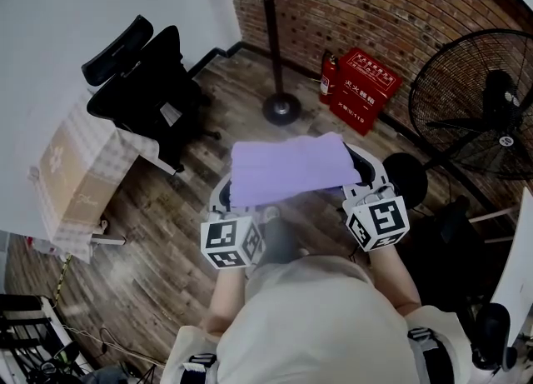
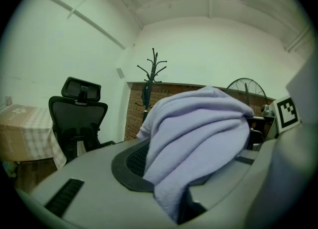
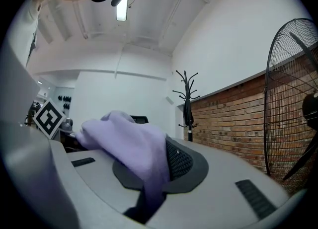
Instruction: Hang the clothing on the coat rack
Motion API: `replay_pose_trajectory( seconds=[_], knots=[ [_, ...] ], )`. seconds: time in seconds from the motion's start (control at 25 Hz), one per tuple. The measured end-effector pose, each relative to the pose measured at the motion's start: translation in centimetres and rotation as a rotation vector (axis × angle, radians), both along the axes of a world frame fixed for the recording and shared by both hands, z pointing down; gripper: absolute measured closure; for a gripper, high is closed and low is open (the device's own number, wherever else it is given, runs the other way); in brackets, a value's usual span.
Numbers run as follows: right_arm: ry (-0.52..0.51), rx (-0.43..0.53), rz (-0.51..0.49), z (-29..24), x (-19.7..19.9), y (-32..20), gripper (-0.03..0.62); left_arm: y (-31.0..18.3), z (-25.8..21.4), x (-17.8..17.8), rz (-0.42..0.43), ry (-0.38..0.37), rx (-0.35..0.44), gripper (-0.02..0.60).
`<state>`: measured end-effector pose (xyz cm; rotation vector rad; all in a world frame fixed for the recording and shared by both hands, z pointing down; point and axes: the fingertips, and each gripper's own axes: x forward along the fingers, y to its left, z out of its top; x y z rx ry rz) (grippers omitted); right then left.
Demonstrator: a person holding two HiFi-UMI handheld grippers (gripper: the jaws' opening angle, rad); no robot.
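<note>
Left gripper and right gripper each clamp one end of a folded lavender garment, held level between them in front of the person, above the wood floor. A red box, lid closed and contents unseen, sits against the brick wall with a fire extinguisher just beside it. The coat rack stands ahead near the corner, well apart from the garment, with a black office chair to its left and a floor fan to its right. Soft fabric drapes over both grippers' jaws.
</note>
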<state>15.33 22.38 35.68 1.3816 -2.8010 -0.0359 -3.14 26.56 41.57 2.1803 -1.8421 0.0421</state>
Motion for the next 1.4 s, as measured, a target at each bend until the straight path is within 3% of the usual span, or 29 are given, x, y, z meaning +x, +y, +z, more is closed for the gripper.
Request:
replay_pose_trajectory(
  seconds=[0.48,1.4],
  knots=[
    [0.000,-0.014,0.006,0.9,-1.5,-5.9,0.569,-6.1,0.6,-1.6,0.005,0.001,-0.002,0.488],
    [-0.002,-0.009,0.077,-1.0,-8.9,-25.7,0.569,-27.2,-1.6,-9.1,0.090,-0.012,0.025,0.488]
  ],
)
